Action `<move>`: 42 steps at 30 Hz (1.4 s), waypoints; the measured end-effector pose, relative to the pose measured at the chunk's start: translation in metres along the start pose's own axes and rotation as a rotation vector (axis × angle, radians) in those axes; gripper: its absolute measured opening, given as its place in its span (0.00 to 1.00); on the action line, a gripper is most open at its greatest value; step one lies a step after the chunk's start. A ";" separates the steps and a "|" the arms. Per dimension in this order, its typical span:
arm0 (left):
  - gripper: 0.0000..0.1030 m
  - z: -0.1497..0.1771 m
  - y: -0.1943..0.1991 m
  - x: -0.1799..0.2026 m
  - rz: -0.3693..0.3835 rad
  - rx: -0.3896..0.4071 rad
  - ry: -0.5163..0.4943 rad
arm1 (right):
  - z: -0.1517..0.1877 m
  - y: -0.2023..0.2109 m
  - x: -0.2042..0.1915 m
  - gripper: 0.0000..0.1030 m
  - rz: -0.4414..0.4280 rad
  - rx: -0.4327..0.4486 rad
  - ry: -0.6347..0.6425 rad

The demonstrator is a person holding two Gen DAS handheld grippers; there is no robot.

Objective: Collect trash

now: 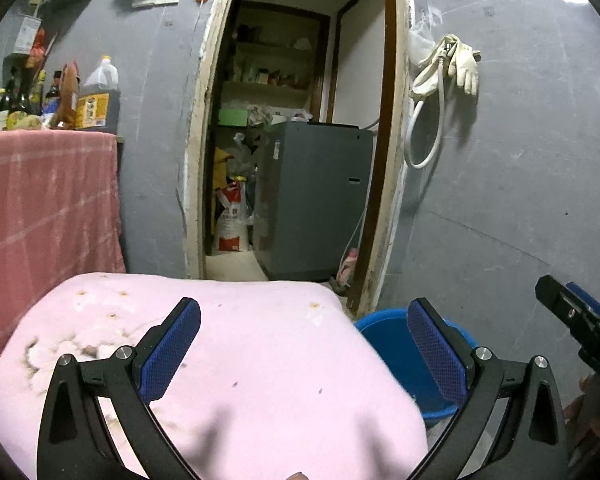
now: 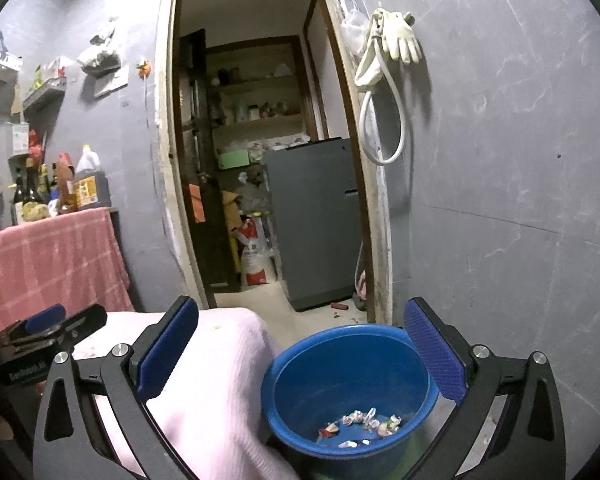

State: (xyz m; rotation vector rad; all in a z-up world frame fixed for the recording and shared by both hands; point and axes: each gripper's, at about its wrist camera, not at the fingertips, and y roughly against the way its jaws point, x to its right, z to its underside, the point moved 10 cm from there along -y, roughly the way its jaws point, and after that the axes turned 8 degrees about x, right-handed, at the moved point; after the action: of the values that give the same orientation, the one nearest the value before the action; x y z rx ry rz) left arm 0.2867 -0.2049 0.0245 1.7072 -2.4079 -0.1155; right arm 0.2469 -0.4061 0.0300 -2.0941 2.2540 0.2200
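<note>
Both claws stood wide open and empty: left gripper [image 1: 304, 344] over the pink cloth [image 1: 260, 360], right gripper [image 2: 300, 344] above the blue bucket [image 2: 320, 344] holding crumpled wrappers [image 2: 360, 420].

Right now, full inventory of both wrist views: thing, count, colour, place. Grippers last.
bucket: 1, blue, on the floor right of the pink cloth.
wrappers: several, crumpled, mixed colours, in the bucket's bottom.
pink cloth: 1, pale pink, stained, draped over a surface below the left gripper.
checked cloth: 1, red-pink, hanging at left.
oil jug: 1, dark with yellow label, on the counter above the checked cloth.
bottles: several, dark, left of the jug.
washing machine: 1, grey, through the doorway.
sack: 1, white and red, left of the machine.
gloves: off-white, count unclear, on the wall right of the doorway.
hose: 1, white, looped below the gloves.
left gripper: open, empty.
right gripper: open, empty, above the bucket.
</note>
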 end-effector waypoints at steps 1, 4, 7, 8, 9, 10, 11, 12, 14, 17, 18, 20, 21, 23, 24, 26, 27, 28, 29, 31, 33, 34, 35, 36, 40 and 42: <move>0.98 0.001 0.006 -0.001 0.000 0.000 0.002 | 0.000 0.005 -0.002 1.00 -0.004 0.000 0.006; 0.98 0.005 0.027 -0.008 -0.007 -0.001 0.009 | 0.002 0.017 -0.008 1.00 -0.006 -0.001 0.044; 0.98 0.008 0.044 -0.011 -0.019 0.006 0.005 | 0.003 0.031 -0.013 1.00 -0.007 -0.001 0.060; 0.98 0.009 0.051 -0.012 -0.028 0.010 -0.003 | 0.004 0.035 -0.015 1.00 -0.008 -0.001 0.062; 0.98 0.011 0.057 -0.012 -0.034 0.012 -0.010 | 0.005 0.039 -0.016 1.00 -0.009 -0.001 0.064; 0.98 0.012 0.061 -0.013 -0.037 0.013 -0.015 | 0.006 0.044 -0.019 1.00 -0.013 0.000 0.071; 0.98 0.014 0.069 -0.013 -0.042 0.017 -0.023 | 0.006 0.049 -0.022 1.00 -0.013 0.002 0.080; 0.98 0.015 0.074 -0.013 -0.042 0.019 -0.026 | 0.007 0.053 -0.024 1.00 -0.013 0.004 0.085; 0.98 0.019 0.084 -0.013 -0.043 0.022 -0.033 | 0.008 0.061 -0.030 1.00 -0.017 0.006 0.090; 0.98 0.026 0.099 -0.011 -0.049 0.029 -0.043 | 0.010 0.074 -0.036 1.00 -0.014 0.013 0.089; 0.98 0.030 0.104 -0.010 -0.051 0.027 -0.046 | 0.011 0.078 -0.038 1.00 -0.015 0.012 0.089; 0.98 0.035 0.111 -0.011 -0.056 0.029 -0.051 | 0.014 0.084 -0.041 1.00 -0.008 0.012 0.094; 0.98 0.037 0.114 -0.012 -0.059 0.030 -0.052 | 0.015 0.087 -0.042 1.00 -0.006 0.011 0.095; 0.98 0.041 0.120 -0.014 -0.059 0.027 -0.049 | 0.020 0.093 -0.044 1.00 -0.005 0.006 0.094; 0.98 0.043 0.122 -0.014 -0.060 0.026 -0.048 | 0.022 0.096 -0.046 1.00 -0.004 0.004 0.094; 0.98 0.046 0.128 -0.015 -0.064 0.025 -0.046 | 0.026 0.101 -0.046 1.00 -0.001 -0.001 0.095; 0.98 0.047 0.130 -0.016 -0.062 0.025 -0.044 | 0.029 0.103 -0.047 1.00 -0.002 -0.006 0.094; 0.98 0.048 0.133 -0.017 -0.061 0.025 -0.041 | 0.031 0.104 -0.047 1.00 -0.004 -0.010 0.094; 0.98 0.049 0.134 -0.017 -0.060 0.025 -0.040 | 0.033 0.106 -0.049 1.00 -0.005 -0.015 0.097; 0.98 0.054 0.140 -0.019 -0.059 0.021 -0.032 | 0.037 0.109 -0.051 1.00 -0.005 -0.019 0.103; 0.98 0.058 0.145 -0.019 -0.056 0.020 -0.024 | 0.041 0.113 -0.052 1.00 -0.006 -0.019 0.105; 0.98 0.061 0.148 -0.020 -0.060 0.019 -0.024 | 0.043 0.115 -0.053 1.00 -0.005 -0.019 0.105; 0.98 0.064 0.150 -0.020 -0.063 0.017 -0.025 | 0.045 0.116 -0.053 1.00 -0.001 -0.022 0.104; 0.98 0.066 0.152 -0.020 -0.066 0.013 -0.025 | 0.048 0.118 -0.053 1.00 0.000 -0.023 0.102; 0.98 0.076 0.154 -0.025 -0.070 -0.006 -0.009 | 0.056 0.124 -0.054 1.00 -0.009 -0.024 0.101; 0.98 0.080 0.155 -0.026 -0.070 -0.012 -0.001 | 0.061 0.125 -0.056 1.00 -0.012 -0.026 0.106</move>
State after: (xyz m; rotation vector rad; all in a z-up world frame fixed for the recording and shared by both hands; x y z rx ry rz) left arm 0.1353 -0.1319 -0.0299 1.7861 -2.3437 -0.1404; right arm 0.1229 -0.3339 -0.0143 -2.1811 2.3076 0.1416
